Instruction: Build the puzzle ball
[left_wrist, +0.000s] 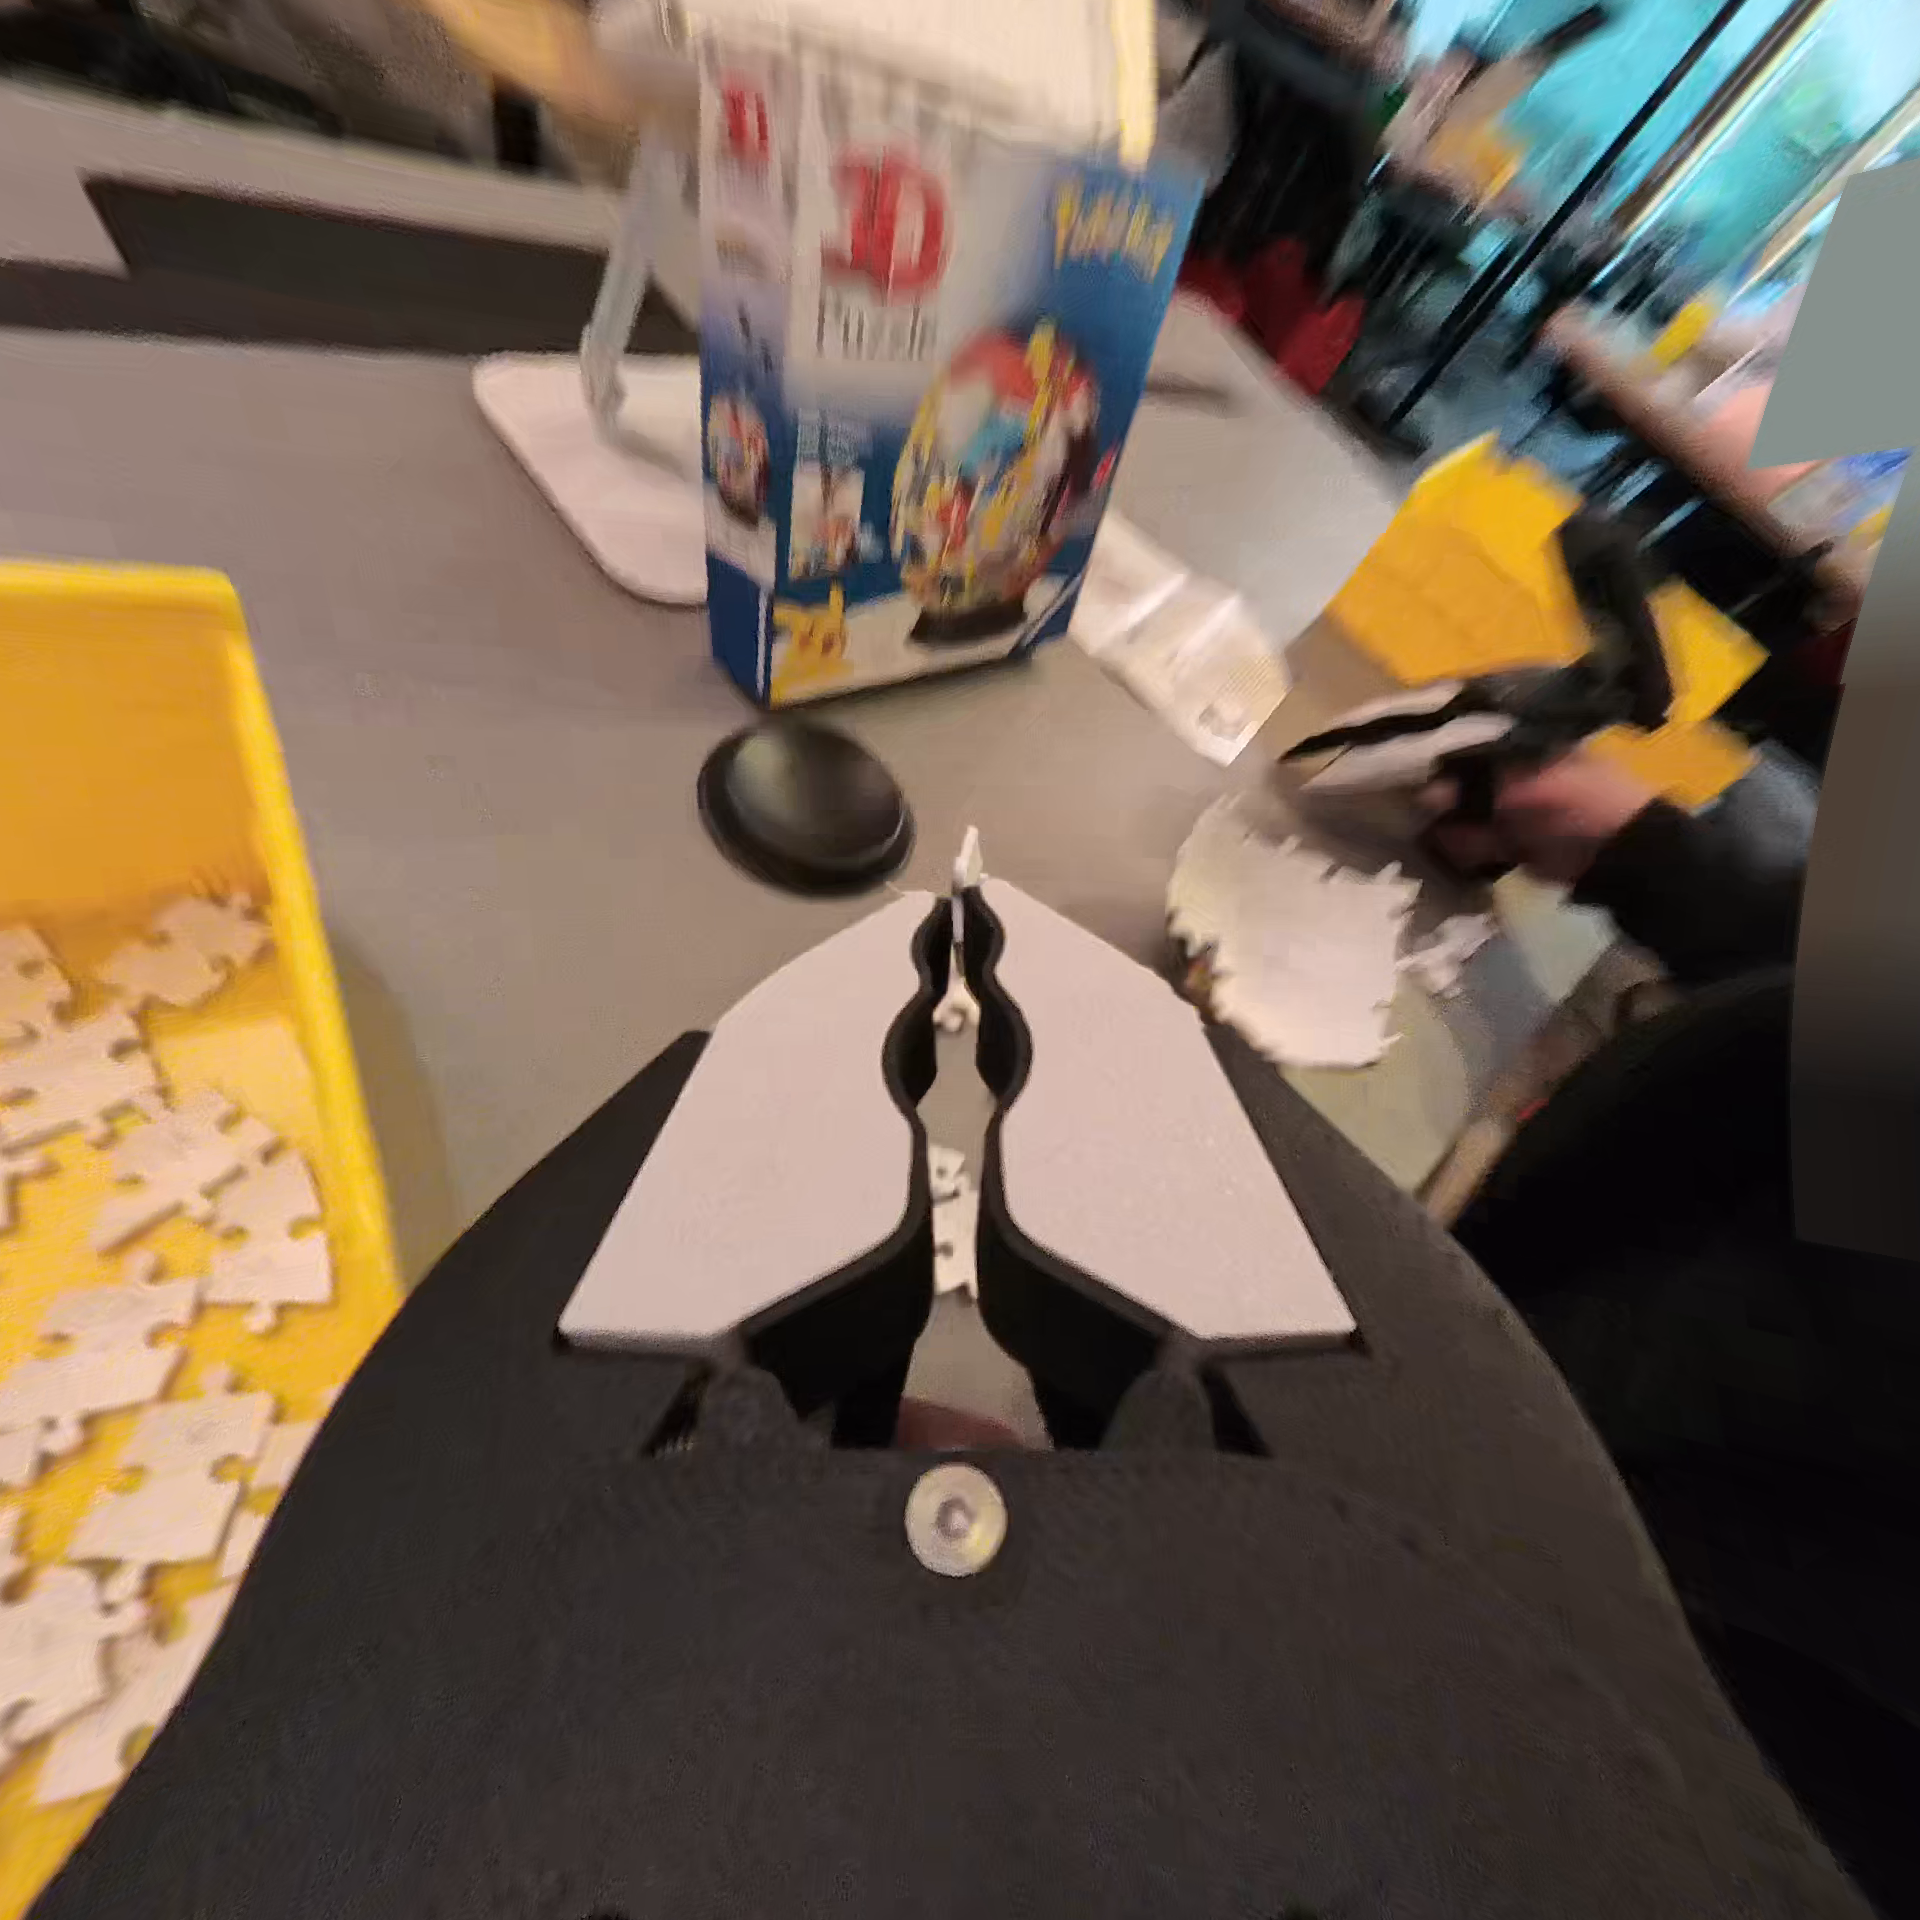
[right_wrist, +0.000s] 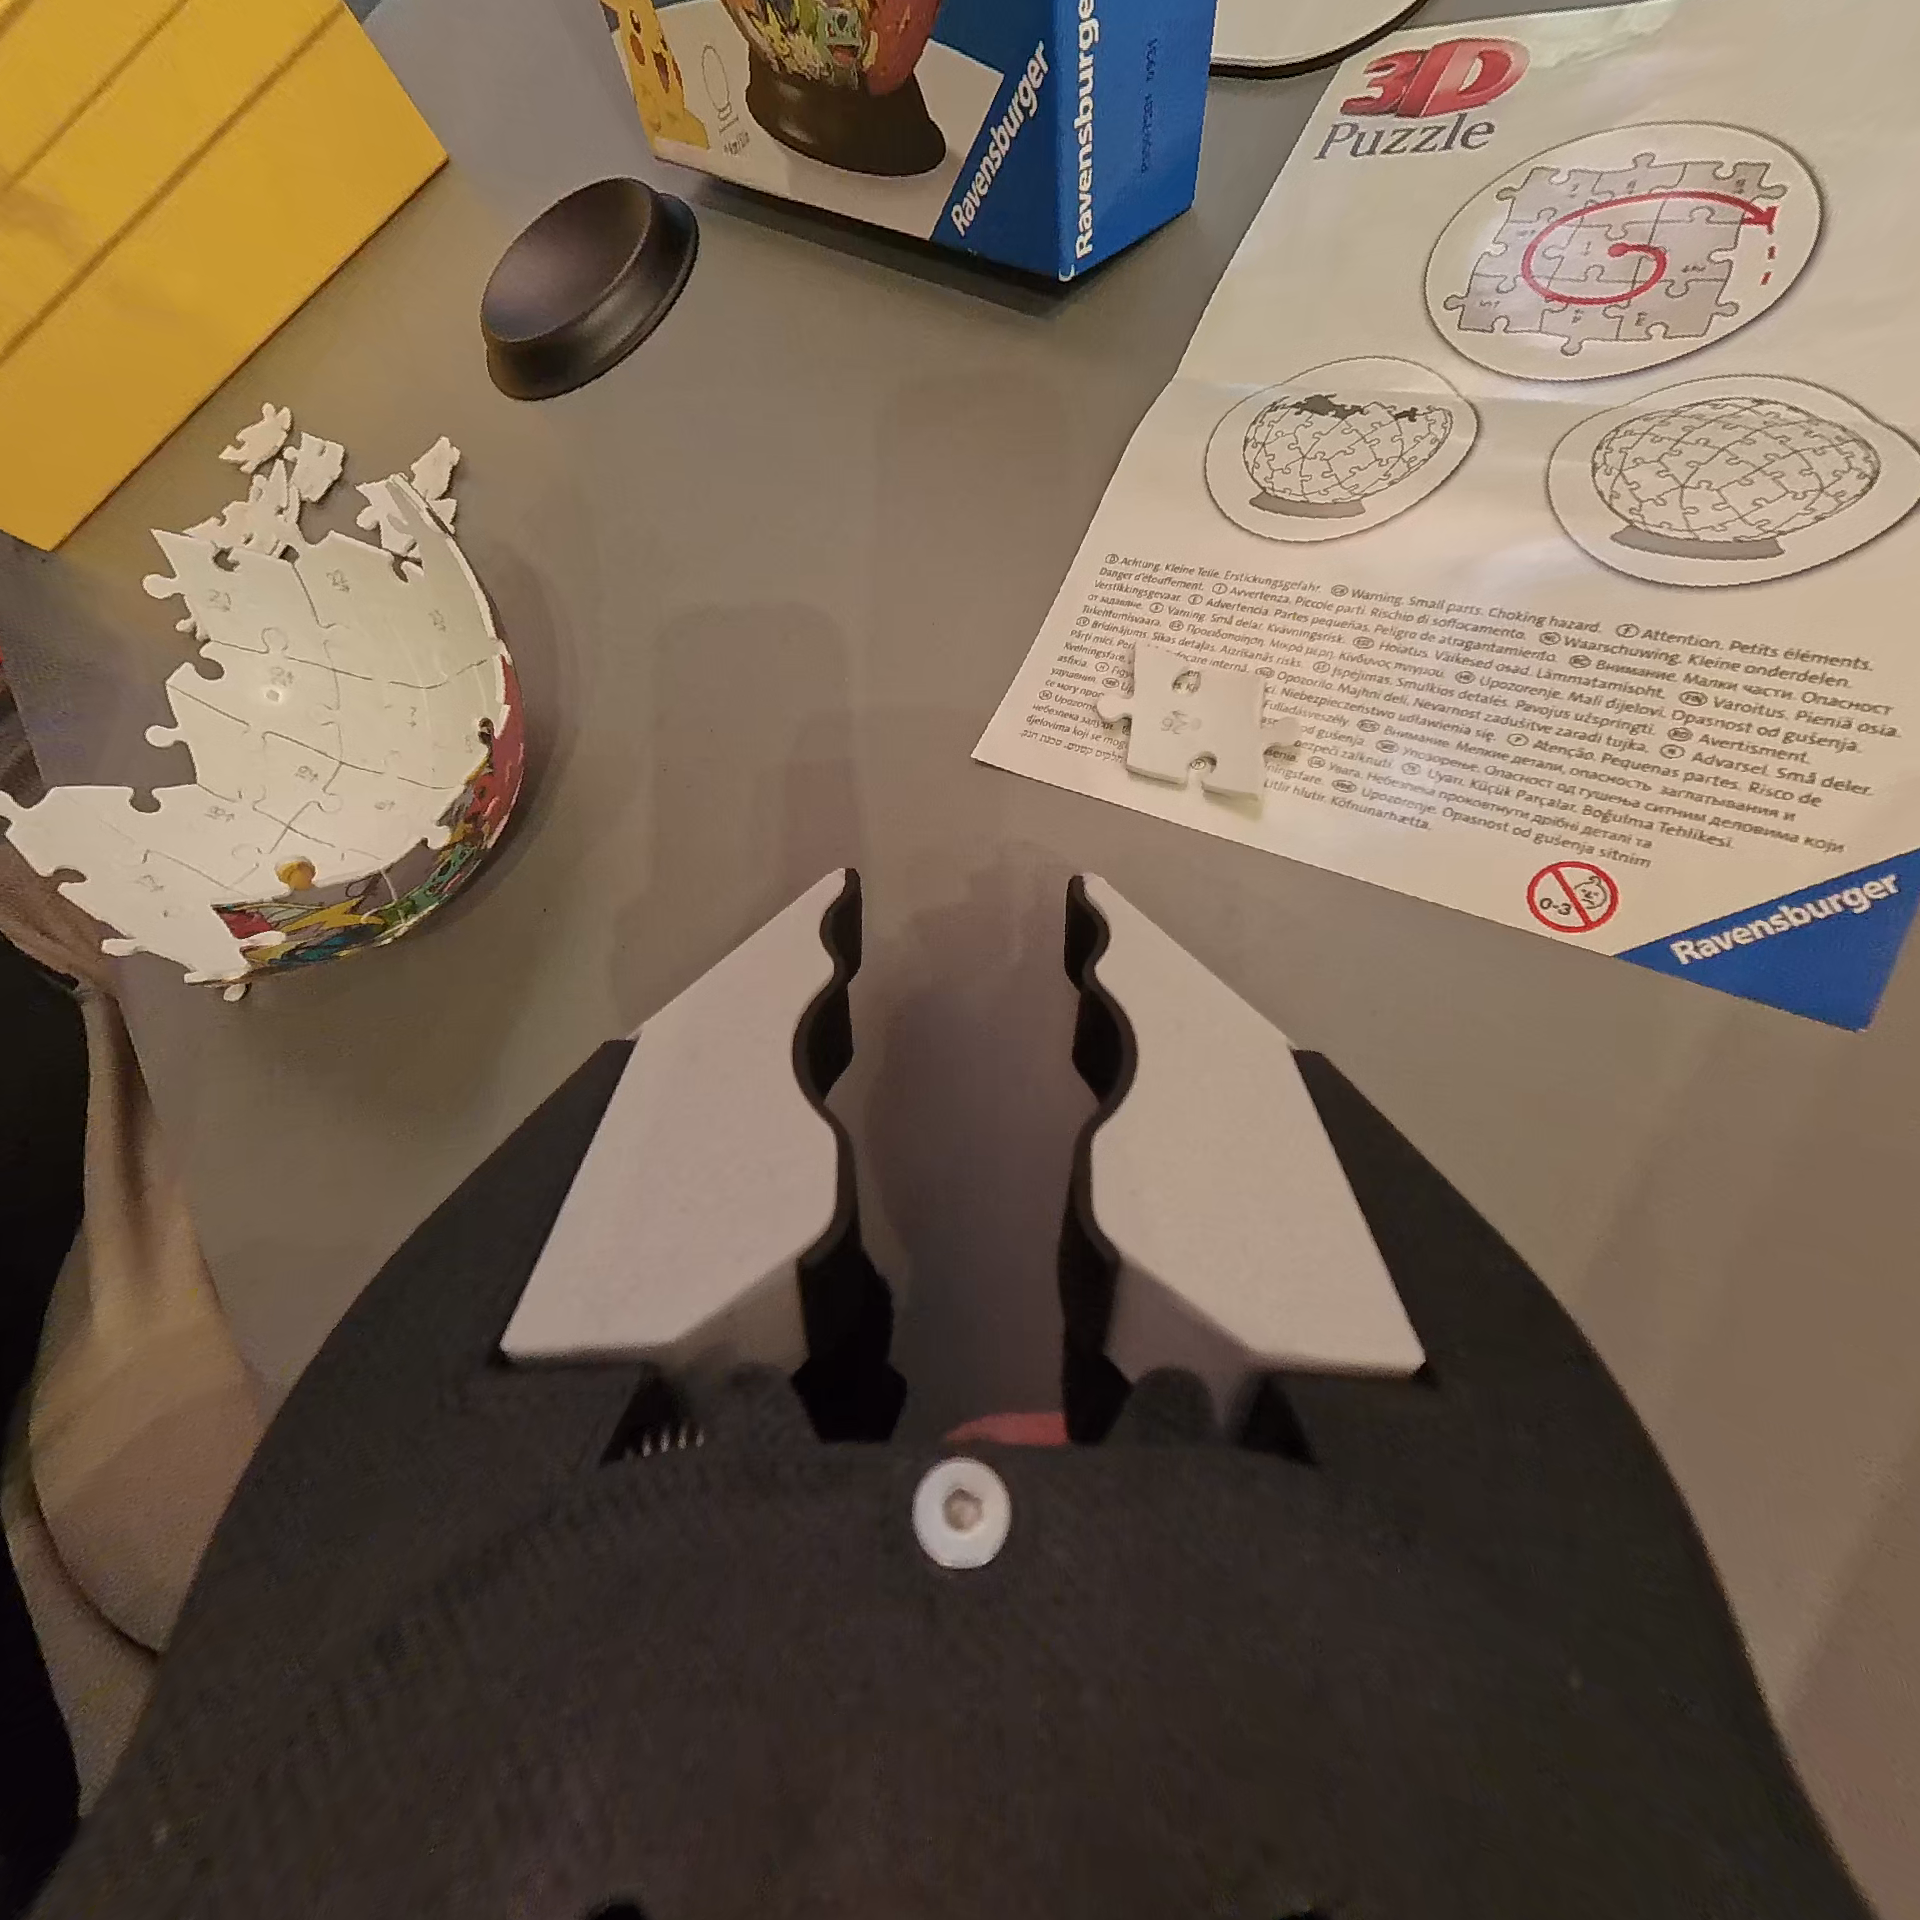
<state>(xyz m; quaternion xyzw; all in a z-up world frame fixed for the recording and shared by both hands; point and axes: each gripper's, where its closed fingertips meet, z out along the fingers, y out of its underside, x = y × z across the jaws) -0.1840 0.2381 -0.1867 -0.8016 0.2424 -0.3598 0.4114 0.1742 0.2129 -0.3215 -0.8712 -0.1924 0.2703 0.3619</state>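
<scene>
Left gripper (left_wrist: 964, 914) clamped edge-on on thin white puzzle piece (left_wrist: 968, 868), poking past tips; yellow bin (left_wrist: 208, 727) of loose pieces at left. View smeared: piece could twist or slip out. Half-built puzzle ball (right_wrist: 312, 727) lies open on grey table (right_wrist: 831, 623), unsupported, black stand (right_wrist: 587, 291) apart; pressing could roll it or pop joints. Right gripper (right_wrist: 961, 914) wide open, empty; spare piece (right_wrist: 1195, 732) on instruction sheet (right_wrist: 1558, 468).
</scene>
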